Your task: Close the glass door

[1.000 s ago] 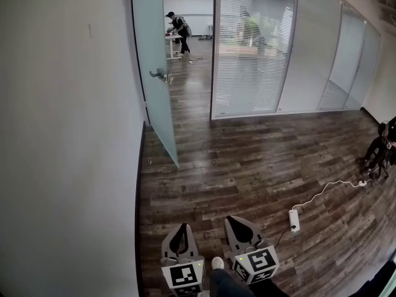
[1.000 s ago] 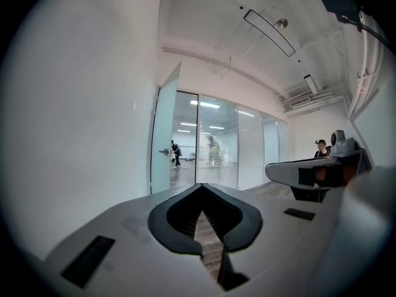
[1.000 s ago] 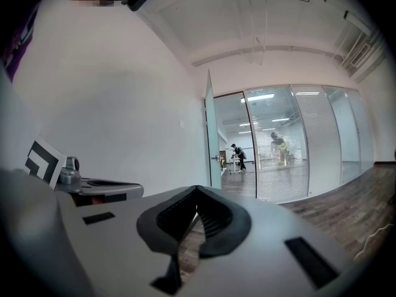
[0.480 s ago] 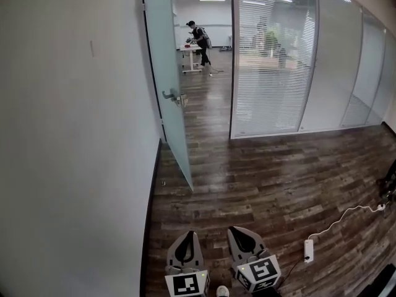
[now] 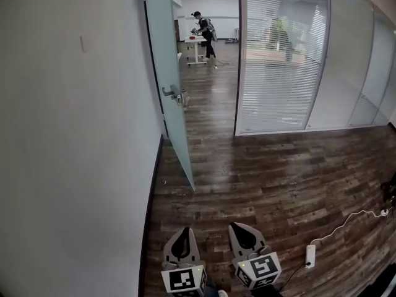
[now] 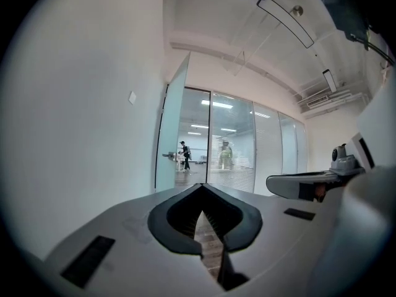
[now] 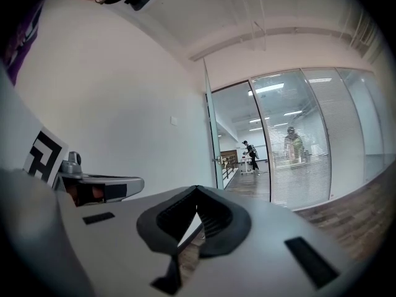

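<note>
Glass door (image 5: 166, 73) closing begins at my tools: left gripper (image 5: 183, 232) and right gripper (image 5: 235, 228) are each pressed together on nothing, side by side above the wood floor (image 5: 266, 178). Well ahead of them the door stands swung open into the room beside the white wall (image 5: 74, 135), its handle (image 5: 170, 93) near the free edge. I judge this the approach; next I must get close enough to set a gripper on that handle or edge and swing it to the frame
</note>
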Motion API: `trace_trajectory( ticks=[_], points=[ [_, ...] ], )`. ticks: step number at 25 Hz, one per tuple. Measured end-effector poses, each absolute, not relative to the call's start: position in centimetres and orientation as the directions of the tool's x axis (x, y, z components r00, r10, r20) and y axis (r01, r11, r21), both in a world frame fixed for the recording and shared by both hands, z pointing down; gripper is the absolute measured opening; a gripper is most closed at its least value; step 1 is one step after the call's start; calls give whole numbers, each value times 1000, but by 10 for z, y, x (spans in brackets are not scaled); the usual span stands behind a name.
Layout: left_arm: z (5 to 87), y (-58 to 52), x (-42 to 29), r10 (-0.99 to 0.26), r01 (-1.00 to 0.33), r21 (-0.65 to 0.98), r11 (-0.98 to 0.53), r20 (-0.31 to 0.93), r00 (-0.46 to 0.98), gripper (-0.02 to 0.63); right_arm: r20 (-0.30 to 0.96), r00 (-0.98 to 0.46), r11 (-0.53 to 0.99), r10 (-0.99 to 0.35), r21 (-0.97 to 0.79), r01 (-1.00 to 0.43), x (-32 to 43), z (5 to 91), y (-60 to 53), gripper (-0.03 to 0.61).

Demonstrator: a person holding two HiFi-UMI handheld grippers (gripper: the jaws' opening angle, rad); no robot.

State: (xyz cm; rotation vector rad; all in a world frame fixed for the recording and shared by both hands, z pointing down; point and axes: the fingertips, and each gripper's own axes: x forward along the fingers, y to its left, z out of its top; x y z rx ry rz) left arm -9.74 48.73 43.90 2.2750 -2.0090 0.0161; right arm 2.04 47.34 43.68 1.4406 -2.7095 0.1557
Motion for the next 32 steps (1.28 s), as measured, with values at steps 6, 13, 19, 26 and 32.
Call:
trace_trajectory(
  ticks=[6,13,19,26,32],
  points=[
    [429,404,-117,-989,-988,62,-142,39,145,0,112,-540,538,-834,-49,-841,2,434,396,-8],
    [428,310,-156,-984,-984,62,-169,51,172,0,101,-522,522,-847,-32,-852,-38,425,300,-8],
    [427,254,-179,-982,-981,81,-177,52,182,0,114,-504,504,-856,-25,-863,-56,426,252,-8],
    [442,194,-171,-976,-978,81,-194,81,201,0,138,-482,481,-865,-38,-876,-46,439,190,-8],
    [443,111,-165,-983,-985,54,-162,74,166,0,123,-536,535,-835,-46,-844,-44,442,101,-8]
  ],
)
